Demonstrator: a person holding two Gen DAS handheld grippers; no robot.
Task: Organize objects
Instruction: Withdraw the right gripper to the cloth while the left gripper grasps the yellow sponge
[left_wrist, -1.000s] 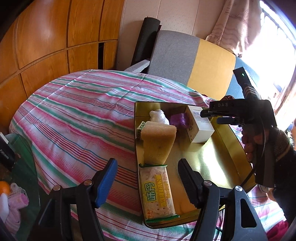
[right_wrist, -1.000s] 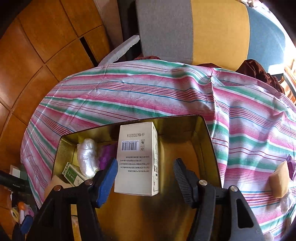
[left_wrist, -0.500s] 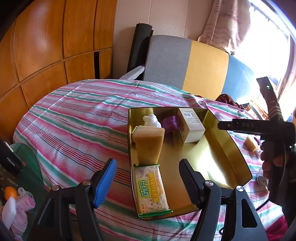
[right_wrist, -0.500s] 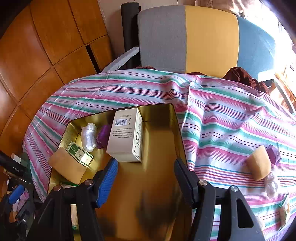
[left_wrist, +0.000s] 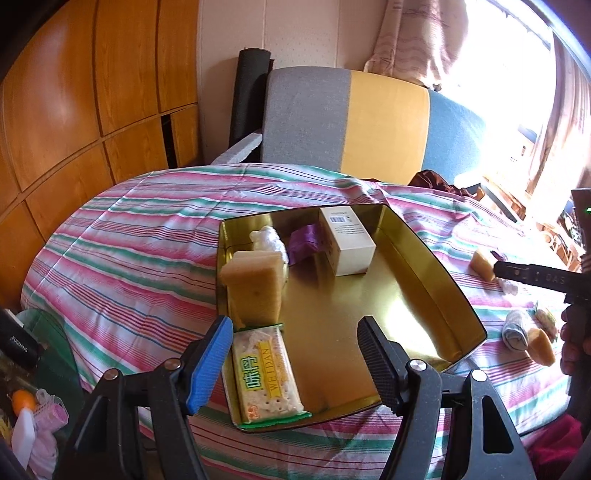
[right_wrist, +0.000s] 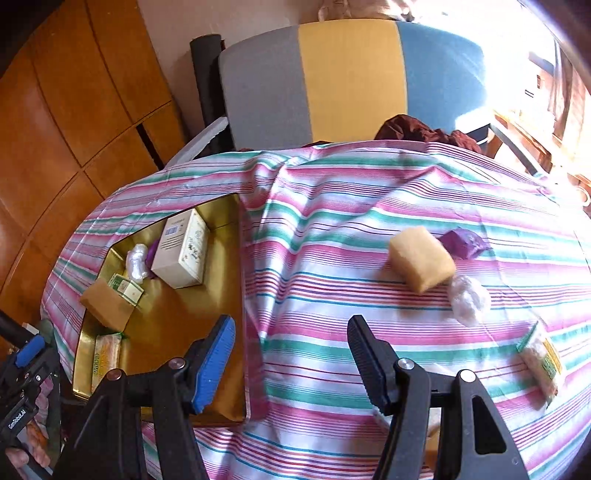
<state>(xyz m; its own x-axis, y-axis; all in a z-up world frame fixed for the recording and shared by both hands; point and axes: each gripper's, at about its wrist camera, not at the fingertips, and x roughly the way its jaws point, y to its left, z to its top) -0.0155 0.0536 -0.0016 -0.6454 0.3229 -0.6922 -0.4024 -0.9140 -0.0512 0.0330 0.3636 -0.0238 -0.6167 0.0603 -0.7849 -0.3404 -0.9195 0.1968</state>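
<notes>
A gold tray (left_wrist: 424, 254) (right_wrist: 229, 295) on the striped table holds a white box (left_wrist: 347, 242) (right_wrist: 183, 254), a yellow sponge (left_wrist: 255, 291), a cracker packet (left_wrist: 264, 373), a purple wad (left_wrist: 304, 242) and a clear plastic wad (left_wrist: 269, 238). My left gripper (left_wrist: 295, 362) is open and empty over the tray's near end. My right gripper (right_wrist: 291, 362) is open and empty above the cloth, right of the tray. Ahead of it on the cloth lie a yellow sponge (right_wrist: 421, 258), a purple wad (right_wrist: 463, 242), a clear wad (right_wrist: 469, 299) and a cracker packet (right_wrist: 541, 363).
A grey, yellow and blue sofa (left_wrist: 351, 118) (right_wrist: 351, 77) stands behind the table, with wood panelling (left_wrist: 74, 110) to the left. A rolled sock (left_wrist: 515, 334) and another sponge (left_wrist: 541, 345) lie near the table's right edge. Clutter sits below the table's left edge (left_wrist: 26, 402).
My right gripper has pulled back from the white box and swung right, off the tray and over the cloth. The left gripper has drawn back and risen a little.
</notes>
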